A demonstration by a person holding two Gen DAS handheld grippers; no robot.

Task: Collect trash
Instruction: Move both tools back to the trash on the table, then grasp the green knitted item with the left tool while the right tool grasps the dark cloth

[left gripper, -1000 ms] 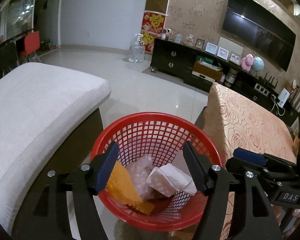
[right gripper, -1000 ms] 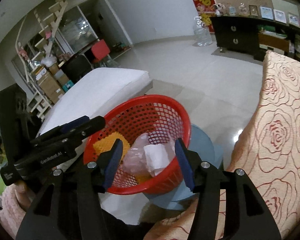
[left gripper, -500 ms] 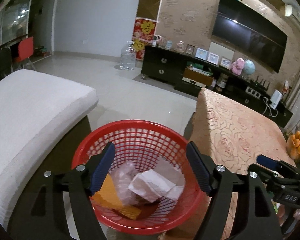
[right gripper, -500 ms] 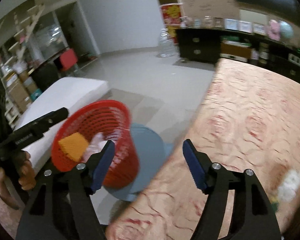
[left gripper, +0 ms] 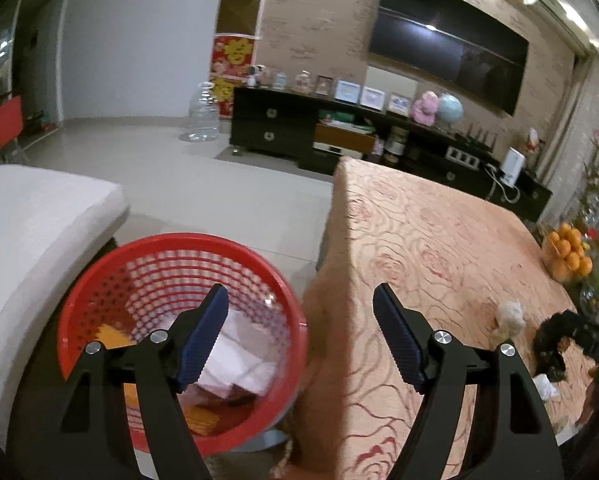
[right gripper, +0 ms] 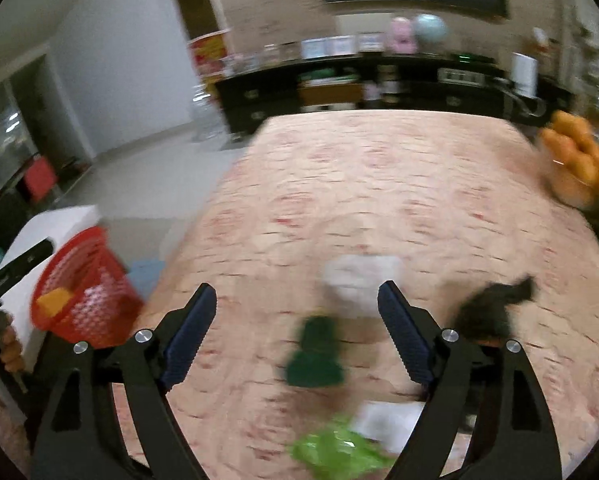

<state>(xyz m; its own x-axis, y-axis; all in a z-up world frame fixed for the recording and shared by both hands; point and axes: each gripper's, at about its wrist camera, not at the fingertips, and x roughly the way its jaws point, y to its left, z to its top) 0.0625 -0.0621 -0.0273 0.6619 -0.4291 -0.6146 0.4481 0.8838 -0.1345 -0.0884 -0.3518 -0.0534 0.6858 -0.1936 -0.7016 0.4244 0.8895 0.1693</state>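
Both claws spread, empty; right claw [right gripper: 297, 332] over blurred dark-green scrap [right gripper: 315, 360] on desk [right gripper: 379, 184] — risk misjudged grasp

counter [right gripper: 379, 184]: covered by a pink cloth with a red rose pattern; right wrist view is motion-blurred
white wad [right gripper: 361, 280]: lies on the counter, mid-surface
dark green thing [right gripper: 315, 356]: on the counter, just nearer than the white wad; too blurred to identify
light green wrapper [right gripper: 335, 452]: on the counter at the near edge, beside a white scrap [right gripper: 387, 420]
black thing [right gripper: 487, 312]: on the counter, right of the white wad; blurred
oranges [right gripper: 579, 160]: piled at the far right edge of the counter
floor [left gripper: 235, 188]: pale glossy tile
red basket [left gripper: 171, 248]: down beside the counter's left edge, holds white paper and a yellow piece
water jug [left gripper: 203, 114]: stands on the floor, far side
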